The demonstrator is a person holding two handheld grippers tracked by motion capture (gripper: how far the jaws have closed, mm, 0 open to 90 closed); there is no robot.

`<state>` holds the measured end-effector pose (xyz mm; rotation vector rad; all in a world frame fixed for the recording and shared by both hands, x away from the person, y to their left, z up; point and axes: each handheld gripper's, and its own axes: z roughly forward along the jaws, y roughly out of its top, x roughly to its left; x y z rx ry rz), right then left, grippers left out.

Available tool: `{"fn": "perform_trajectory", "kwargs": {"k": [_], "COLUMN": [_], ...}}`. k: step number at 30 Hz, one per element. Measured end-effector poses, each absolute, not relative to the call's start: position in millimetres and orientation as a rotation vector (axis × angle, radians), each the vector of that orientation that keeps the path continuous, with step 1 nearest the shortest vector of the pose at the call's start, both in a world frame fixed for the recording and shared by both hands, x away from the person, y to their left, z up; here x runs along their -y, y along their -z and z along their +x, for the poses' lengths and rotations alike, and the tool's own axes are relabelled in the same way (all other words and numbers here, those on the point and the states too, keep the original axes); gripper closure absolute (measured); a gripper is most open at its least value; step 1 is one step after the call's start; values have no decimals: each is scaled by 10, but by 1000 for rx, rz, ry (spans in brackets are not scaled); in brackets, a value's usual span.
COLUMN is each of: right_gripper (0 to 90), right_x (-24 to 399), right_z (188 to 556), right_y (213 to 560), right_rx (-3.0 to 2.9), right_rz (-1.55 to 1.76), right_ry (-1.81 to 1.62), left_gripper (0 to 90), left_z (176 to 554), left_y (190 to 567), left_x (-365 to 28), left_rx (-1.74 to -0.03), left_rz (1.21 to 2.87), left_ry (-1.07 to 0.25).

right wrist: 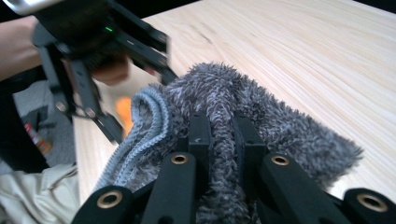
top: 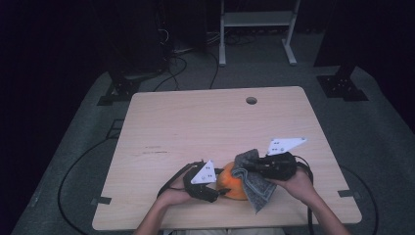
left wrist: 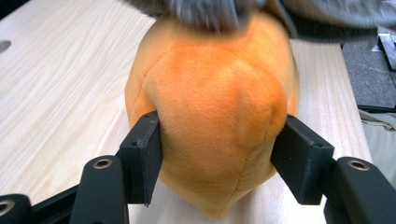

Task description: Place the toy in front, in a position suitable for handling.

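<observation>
An orange plush toy (top: 232, 185) sits on the wooden table (top: 195, 127) near the front edge. My left gripper (top: 219, 188) is shut on the plush toy (left wrist: 215, 116), one black pad pressed into each side of it. My right gripper (top: 249, 167) is shut on a fuzzy grey cloth (top: 254, 183), which hangs over the toy's right side. Seen from the right gripper, the grey cloth (right wrist: 224, 116) bunches between the closed jaws, with my left gripper (right wrist: 121, 126) and a sliver of orange behind it. The cloth's edge (left wrist: 210, 11) brushes the top of the toy.
A round cable hole (top: 251, 100) lies near the table's far edge. Beyond the table stand a white frame (top: 257, 29) and dark stands with cables on the grey floor. A beige garment (right wrist: 42, 191) lies below the table's front edge.
</observation>
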<state>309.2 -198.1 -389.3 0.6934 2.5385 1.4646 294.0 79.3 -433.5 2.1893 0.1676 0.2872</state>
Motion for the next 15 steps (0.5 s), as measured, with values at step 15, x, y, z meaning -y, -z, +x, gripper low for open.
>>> {"fn": "perform_trajectory", "kwargs": {"k": [15], "right_gripper": [797], "right_x": [2030], "right_z": [2963], "right_y": [3996], "right_rx": [-2445], "right_rz": [692], "right_ry": [-1536], "left_gripper": [232], "left_z": [2933], "left_y": [4195], "left_x": [-679], "left_rx": [-263], "left_rz": [2129], "left_ry": [-255]}}
